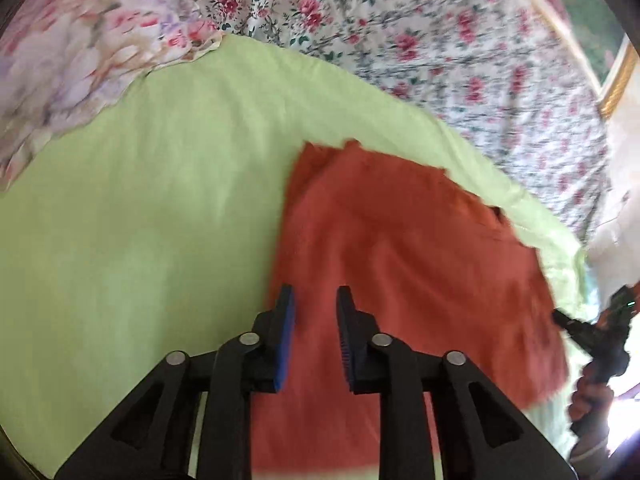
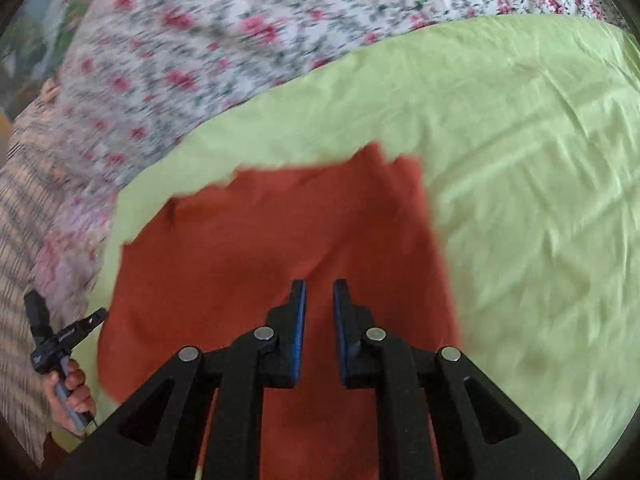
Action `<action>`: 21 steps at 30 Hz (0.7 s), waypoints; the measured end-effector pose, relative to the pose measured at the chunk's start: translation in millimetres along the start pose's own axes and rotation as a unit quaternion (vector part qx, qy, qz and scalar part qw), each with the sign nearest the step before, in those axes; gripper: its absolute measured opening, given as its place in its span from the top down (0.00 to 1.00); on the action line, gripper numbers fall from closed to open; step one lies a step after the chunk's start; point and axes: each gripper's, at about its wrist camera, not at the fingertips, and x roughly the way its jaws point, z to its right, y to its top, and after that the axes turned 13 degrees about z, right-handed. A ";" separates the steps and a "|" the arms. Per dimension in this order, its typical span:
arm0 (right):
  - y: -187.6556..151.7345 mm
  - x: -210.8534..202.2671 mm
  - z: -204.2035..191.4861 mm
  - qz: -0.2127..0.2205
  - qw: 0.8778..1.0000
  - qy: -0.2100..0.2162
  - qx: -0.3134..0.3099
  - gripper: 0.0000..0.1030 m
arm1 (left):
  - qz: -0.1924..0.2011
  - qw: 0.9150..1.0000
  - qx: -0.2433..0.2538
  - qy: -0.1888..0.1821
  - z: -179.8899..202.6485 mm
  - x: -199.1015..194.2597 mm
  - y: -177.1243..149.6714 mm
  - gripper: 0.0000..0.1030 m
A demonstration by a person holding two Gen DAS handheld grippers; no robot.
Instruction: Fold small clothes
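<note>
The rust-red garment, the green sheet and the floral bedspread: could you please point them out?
rust-red garment (image 2: 260,240), right wrist view, flat middle.
green sheet (image 1: 140,200), left wrist view, bare part.
floral bedspread (image 1: 440,40), left wrist view, printed surface.

Black hand-held gripper (image 1: 315,300) (blue pads, silver pivot pins), triangular cut-outs.

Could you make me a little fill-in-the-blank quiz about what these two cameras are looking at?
1. The small garment lying flat is ____ in colour.
2. It rests on a plain ____ sheet.
3. Beyond that sheet lies a white cloth printed with ____.
4. Between the fingers of the right gripper there is ____.

Missing words: orange-red; light green; pink flowers; nothing
</note>
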 end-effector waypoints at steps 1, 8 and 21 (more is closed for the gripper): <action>-12.4 -4.8 -6.9 -0.007 1.000 0.010 -0.001 0.85 | 0.002 1.000 -0.005 -0.007 4.3 -11.2 -9.0 0.73; -83.3 -39.7 -26.2 -0.029 0.999 0.036 0.019 0.82 | -0.012 0.999 -0.025 -0.042 36.3 -64.0 -80.8 0.45; -71.1 -31.5 -79.6 -0.020 0.994 0.100 -0.029 0.81 | -0.051 0.995 -0.078 -0.046 37.1 -52.9 -109.7 0.37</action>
